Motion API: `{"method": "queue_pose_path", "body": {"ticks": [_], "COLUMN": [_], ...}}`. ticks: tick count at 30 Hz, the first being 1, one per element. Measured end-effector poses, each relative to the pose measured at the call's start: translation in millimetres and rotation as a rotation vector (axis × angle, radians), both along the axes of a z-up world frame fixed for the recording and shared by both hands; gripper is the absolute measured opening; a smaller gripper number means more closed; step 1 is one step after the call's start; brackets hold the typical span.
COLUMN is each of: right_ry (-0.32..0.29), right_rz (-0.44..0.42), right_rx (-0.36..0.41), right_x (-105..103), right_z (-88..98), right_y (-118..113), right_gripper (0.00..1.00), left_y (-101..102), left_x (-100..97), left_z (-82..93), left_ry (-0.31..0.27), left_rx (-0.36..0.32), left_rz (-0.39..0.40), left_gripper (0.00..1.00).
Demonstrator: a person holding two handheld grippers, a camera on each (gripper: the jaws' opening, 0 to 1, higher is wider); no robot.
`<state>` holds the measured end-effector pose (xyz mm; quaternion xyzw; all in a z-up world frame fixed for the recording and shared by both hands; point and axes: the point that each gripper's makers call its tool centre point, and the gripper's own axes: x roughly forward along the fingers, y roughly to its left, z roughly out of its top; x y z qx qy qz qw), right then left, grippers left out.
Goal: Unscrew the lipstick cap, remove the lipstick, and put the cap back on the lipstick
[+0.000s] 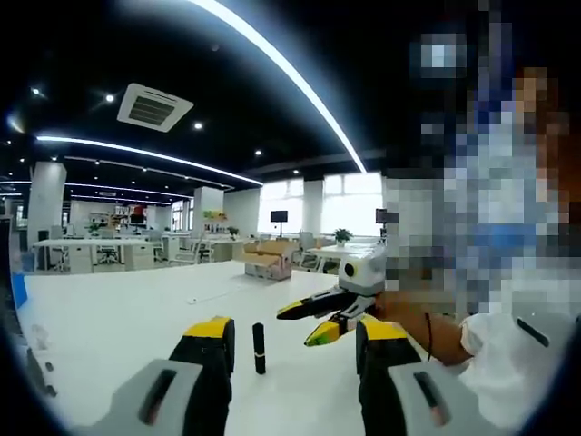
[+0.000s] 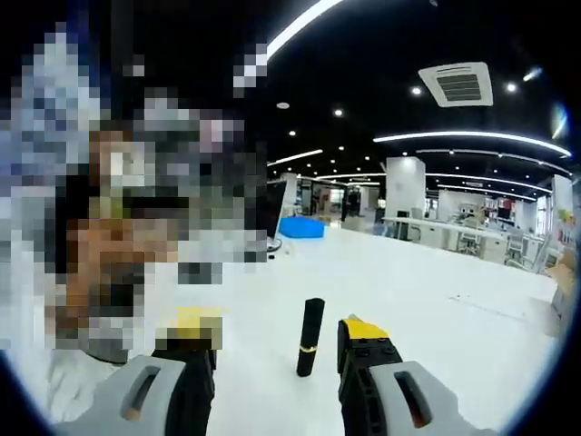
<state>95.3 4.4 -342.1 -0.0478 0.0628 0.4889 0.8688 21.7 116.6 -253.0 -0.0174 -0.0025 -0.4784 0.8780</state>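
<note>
A black lipstick (image 1: 260, 348) stands upright on the white table (image 1: 118, 318), its cap on. In the left gripper view it stands between the yellow-tipped jaws of my left gripper (image 1: 296, 329), nearer the left jaw and beyond the tips; that gripper is open and holds nothing. My right gripper (image 1: 300, 325) reaches in from the right with its jaws parted, just right of the lipstick. In the right gripper view the lipstick (image 2: 310, 338) shows a gold band low down and stands between the open jaws of my right gripper (image 2: 280, 327), close to the right jaw and untouched.
The white table (image 2: 436, 291) stretches far ahead. A blue box (image 2: 302, 227) lies at its far end. Cardboard boxes (image 1: 268, 259) stand beyond the table, with office desks (image 1: 91, 252) behind. A person's hand (image 1: 413, 325) holds the right gripper.
</note>
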Motion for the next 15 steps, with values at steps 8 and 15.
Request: {"method": "queue_pose_path", "body": {"ticks": [8, 15], "right_ry": [0.028, 0.075], "right_rz": [-0.007, 0.0], "right_rx": [-0.017, -0.035], "right_x": [20.7, 39.5], "right_z": [-20.0, -41.2], "right_y": [11.0, 19.9], "right_gripper": [0.57, 0.58], "left_y": [-5.4, -5.3], "left_x": [-2.3, -2.9], "left_z": [-0.2, -0.8], "left_ry": [-0.002, 0.001], "left_rx": [0.003, 0.003], "left_rz": [-0.014, -0.017], "left_gripper": [0.55, 0.55]}}
